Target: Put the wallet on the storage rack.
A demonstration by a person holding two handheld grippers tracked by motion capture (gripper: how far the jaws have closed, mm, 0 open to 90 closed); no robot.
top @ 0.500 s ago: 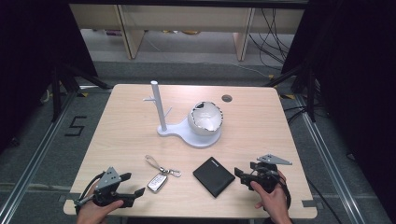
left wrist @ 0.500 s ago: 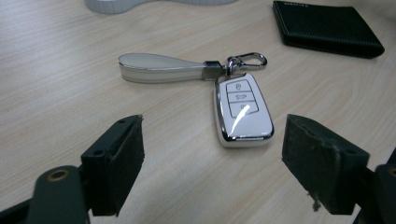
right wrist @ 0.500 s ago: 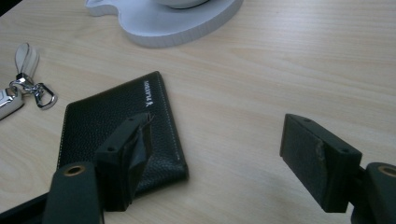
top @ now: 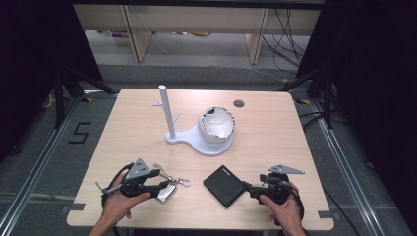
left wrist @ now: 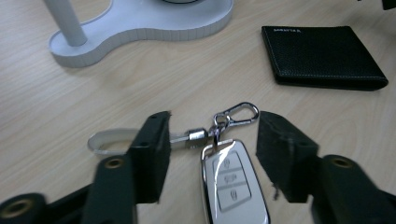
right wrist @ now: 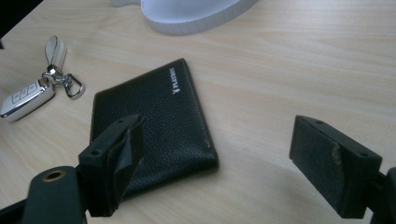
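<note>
Pale wooden table [top: 275, 123]: left gripper [left wrist: 212, 149] brackets the car key [left wrist: 233, 184], jaws apart, nothing gripped; right gripper [right wrist: 215, 161] gapes wide, lining up the wallet [right wrist: 159, 121].

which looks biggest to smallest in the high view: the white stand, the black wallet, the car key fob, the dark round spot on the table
1. white stand, counting its post and bowl
2. black wallet
3. car key fob, partly hidden by the left gripper, so its full size is unsure
4. dark round spot, smallest, though farthest from the camera
</note>
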